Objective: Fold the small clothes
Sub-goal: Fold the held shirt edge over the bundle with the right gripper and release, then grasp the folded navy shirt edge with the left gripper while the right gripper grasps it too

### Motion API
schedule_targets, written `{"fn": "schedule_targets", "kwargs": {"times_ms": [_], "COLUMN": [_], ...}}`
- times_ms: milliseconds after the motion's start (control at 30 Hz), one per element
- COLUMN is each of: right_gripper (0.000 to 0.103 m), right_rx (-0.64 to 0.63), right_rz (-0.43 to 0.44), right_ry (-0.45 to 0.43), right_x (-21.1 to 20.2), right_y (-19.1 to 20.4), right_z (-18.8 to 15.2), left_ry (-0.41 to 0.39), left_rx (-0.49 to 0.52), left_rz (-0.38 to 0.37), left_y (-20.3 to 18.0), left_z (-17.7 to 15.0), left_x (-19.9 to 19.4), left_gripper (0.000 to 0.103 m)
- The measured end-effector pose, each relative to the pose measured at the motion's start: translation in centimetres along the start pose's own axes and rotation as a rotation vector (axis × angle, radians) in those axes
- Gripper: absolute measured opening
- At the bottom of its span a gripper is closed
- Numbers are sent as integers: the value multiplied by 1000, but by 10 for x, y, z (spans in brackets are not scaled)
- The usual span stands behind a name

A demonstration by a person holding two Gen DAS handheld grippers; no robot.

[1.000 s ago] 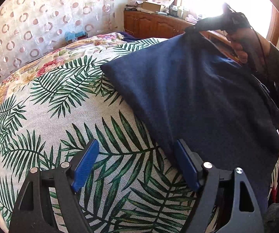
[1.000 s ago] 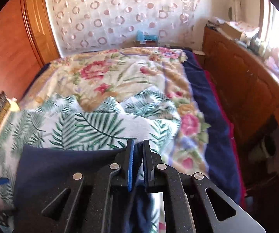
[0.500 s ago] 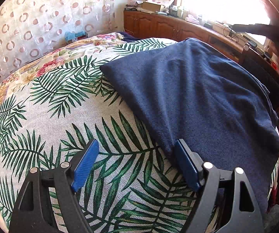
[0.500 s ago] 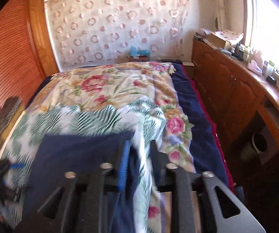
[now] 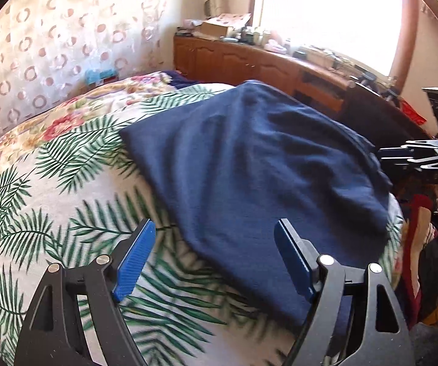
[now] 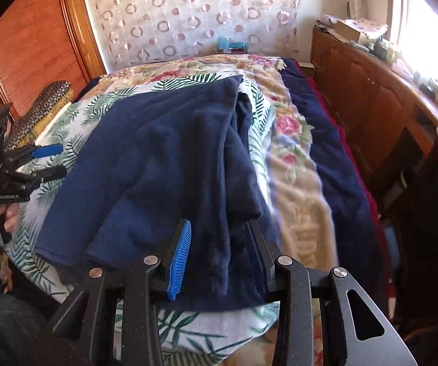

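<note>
One bed [image 6: 304, 183] fills most of both views, and everything else is placed against it. Spread over it lies a palm-leaf sheet [image 5: 66, 219], with a floral blanket [image 6: 298, 140] showing past it toward the far end of the bed. Along one side of the bed runs a wooden cabinet [image 6: 371, 91] under a bright window. On the sheet, across the near part of the bed, rests the navy garment [image 5: 249, 167], laid flat with soft wrinkles and one doubled edge on the cabinet side. The left gripper [image 5: 213, 262] hovers above the bed's near edge, its jaws spread wide with nothing between them, one blue pad over the sheet and one over the garment. The right gripper [image 6: 219, 253] has just been opening its jaws; they stand parted over the garment's near hem, the cloth between them but unpressed.
</note>
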State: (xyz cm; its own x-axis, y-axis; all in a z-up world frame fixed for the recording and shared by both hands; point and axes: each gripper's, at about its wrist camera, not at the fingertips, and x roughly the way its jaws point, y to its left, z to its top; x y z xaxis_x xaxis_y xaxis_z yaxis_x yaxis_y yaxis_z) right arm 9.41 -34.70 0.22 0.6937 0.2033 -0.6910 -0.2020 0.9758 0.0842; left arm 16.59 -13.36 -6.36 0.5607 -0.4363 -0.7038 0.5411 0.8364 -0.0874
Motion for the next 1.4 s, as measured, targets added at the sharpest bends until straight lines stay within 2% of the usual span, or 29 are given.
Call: {"fn": "schedule_targets", "kwargs": {"times_ms": [233, 267, 300, 333, 433, 567, 667, 767, 867, 933, 1067, 1200, 1367, 1400], "right_gripper": [38, 35, 13, 9, 7, 6, 5, 5, 5, 5, 5, 5, 17, 25], "right_rx": [-42, -51, -64, -79, -96, -98, -99, -84, -57, -43, -27, -20, -56, -55], "right_rz": [-1, -6, -6, -12, 2, -15, -79, -117, -98, -90, -89, -98, -134, -146], "right_ry": [39, 45, 60, 70, 33, -36, -102, -115, -88, -70, -88, -105, -90, -94], "right_x": [16, 18, 22, 23, 22, 2, -18, -27, -18, -10, -8, -11, -16, -18], "right_y": [7, 8, 8, 12, 12, 12, 8, -1, -9, -8, -8, -7, 1, 1], "right_z": [2, 2, 0, 0, 9, 9, 6, -3, -13, -17, -12, -10, -18, -18], "left_ry": [-8, -9, -11, -13, -15, -16, -3, 15, 30, 39, 58, 56, 67, 76], "left_rx": [12, 9, 8, 9, 3, -8, -19, -23, -32, -37, -37, -42, -48, -43], "left_rz": [1, 5, 8, 13, 27, 41, 55, 74, 61, 44, -11, -46, -106, -114], "left_y": [-13, -13, -14, -16, -19, -23, -24, -26, -27, -28, -33, -41, -52, -54], "left_z": [-5, -5, -5, -7, -10, -19, -28, -41, -50, -52, -58, -62, -68, -68], "left_x": [-9, -11, -11, -13, -18, -27, -30, -33, -37, -38, -39, -43, -43, -40], "left_gripper": [81, 81, 81, 81, 81, 81, 81, 81, 81, 81, 81, 75, 70, 70]}}
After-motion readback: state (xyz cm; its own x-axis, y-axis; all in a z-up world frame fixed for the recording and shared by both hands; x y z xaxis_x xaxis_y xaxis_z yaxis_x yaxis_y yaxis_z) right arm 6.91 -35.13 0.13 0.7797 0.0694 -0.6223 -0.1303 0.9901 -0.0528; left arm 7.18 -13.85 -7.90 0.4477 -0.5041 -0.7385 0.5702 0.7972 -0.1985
